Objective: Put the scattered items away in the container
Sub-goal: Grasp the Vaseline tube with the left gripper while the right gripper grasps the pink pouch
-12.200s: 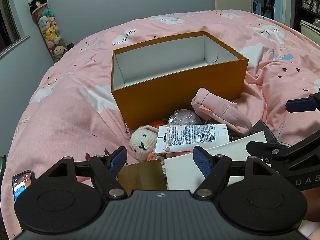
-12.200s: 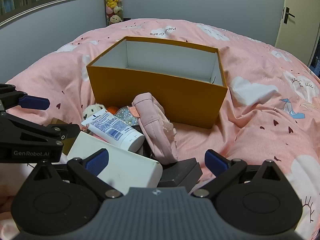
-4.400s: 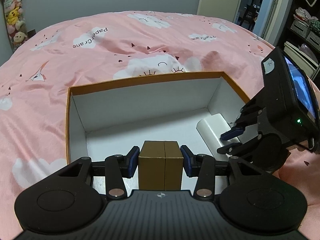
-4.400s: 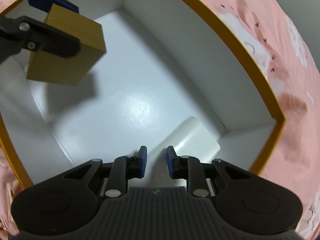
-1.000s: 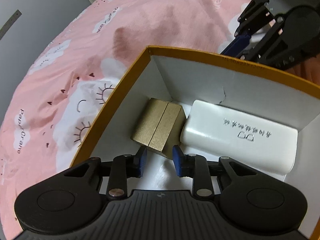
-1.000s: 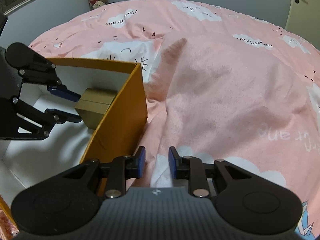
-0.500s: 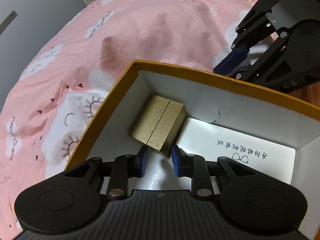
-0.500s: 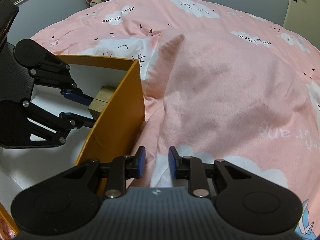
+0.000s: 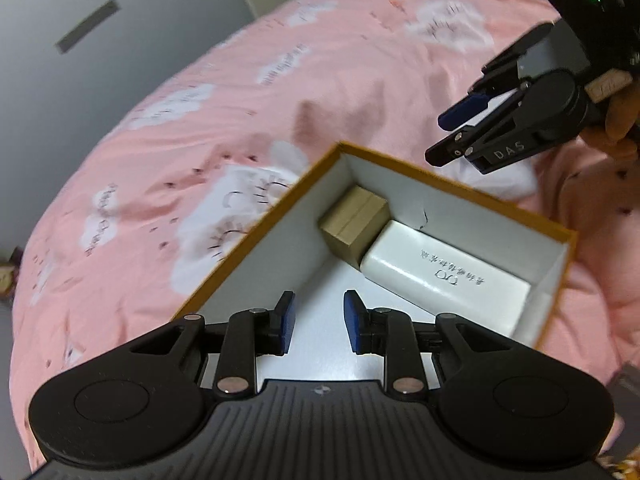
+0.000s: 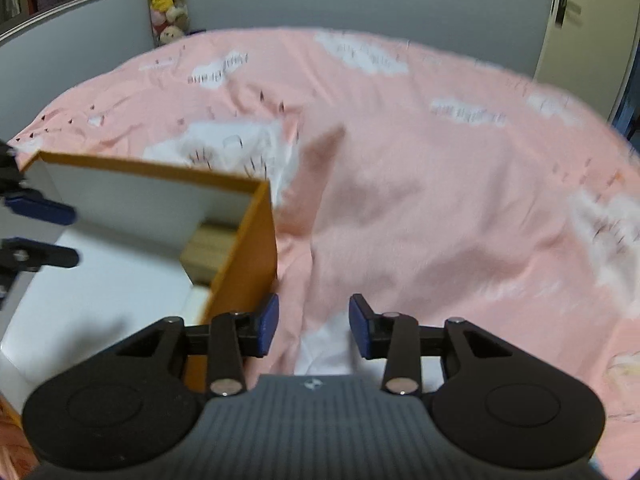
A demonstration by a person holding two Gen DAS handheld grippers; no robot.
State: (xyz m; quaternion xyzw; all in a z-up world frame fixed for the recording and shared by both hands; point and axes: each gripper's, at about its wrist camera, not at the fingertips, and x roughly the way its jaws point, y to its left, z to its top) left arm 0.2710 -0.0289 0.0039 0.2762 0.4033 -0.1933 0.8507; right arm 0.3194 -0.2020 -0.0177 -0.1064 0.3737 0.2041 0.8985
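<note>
The orange box [image 9: 256, 224] with a white inside sits on the pink bed. A small gold box [image 9: 354, 222] lies in its far corner, touching a white rounded case [image 9: 444, 276] beside it. My left gripper [image 9: 316, 328] is open and empty, above the box's near part. My right gripper [image 10: 312, 328] is open and empty, outside the box by its orange wall [image 10: 248, 264]; it also shows in the left wrist view [image 9: 460, 132] beyond the far rim. The gold box [image 10: 208, 252] shows partly behind that wall.
The pink cloud-print bedspread [image 10: 440, 160] spreads all around the box. Plush toys [image 10: 168, 4] hang at the grey wall behind. A door [image 10: 580, 20] is at the right. The left gripper's fingers [image 10: 40, 208] show at the left edge of the right wrist view.
My left gripper has pulled back and up from the gold box, which stays in the corner. My right gripper has opened wider and lifted slightly beside the box.
</note>
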